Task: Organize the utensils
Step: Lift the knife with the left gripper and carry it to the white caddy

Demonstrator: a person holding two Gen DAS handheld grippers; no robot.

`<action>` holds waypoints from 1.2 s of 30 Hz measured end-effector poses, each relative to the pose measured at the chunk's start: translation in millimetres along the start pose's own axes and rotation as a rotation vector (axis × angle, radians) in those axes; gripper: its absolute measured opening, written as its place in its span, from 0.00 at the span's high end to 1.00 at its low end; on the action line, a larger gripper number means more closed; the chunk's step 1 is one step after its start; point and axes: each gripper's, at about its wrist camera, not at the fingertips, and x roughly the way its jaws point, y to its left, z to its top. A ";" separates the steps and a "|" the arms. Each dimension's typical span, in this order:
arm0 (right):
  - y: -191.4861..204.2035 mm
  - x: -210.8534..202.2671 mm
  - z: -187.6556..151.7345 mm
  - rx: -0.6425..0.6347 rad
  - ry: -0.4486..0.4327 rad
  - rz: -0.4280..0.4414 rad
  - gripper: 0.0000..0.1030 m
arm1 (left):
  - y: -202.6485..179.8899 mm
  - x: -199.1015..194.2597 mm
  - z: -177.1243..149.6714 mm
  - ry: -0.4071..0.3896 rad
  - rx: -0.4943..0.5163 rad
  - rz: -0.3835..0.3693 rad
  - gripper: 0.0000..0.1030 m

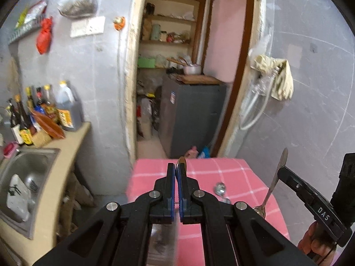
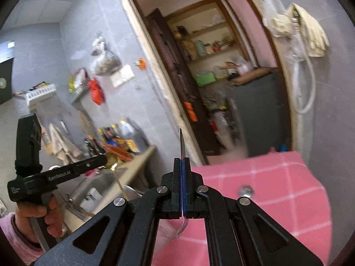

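While both grippers are held in the air above it, a tabletop covered with a pink checked cloth is seen below, well apart from the steel sink on the counter to the left. A cluster of sauce bottles is noted behind the sink. A doorway onto shelves and a dark cabinet is seen beyond the tabletop.

The left gripper is seen with fingers closed on a gold spoon; its bowl protrudes at the fingertips and its handle hangs down below them.

The right gripper is seen with fingers clamped on a silver spoon, held tilted, handle up and bowl down.

A small shiny metal object, too blurred to identify, is noted lying on the cloth between the two grippers.
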 end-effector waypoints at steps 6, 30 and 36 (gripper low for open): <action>57.6 31.9 -6.2 -0.040 -0.053 0.073 0.99 | 34.2 -6.3 0.8 -0.066 0.011 0.067 0.97; 64.4 101.5 -95.1 -0.070 0.124 0.127 0.99 | 44.9 19.8 -66.8 -0.084 0.122 0.108 0.97; 57.6 104.5 -102.4 -0.056 0.184 0.142 0.99 | 54.9 20.4 -76.2 -0.028 0.039 0.012 0.96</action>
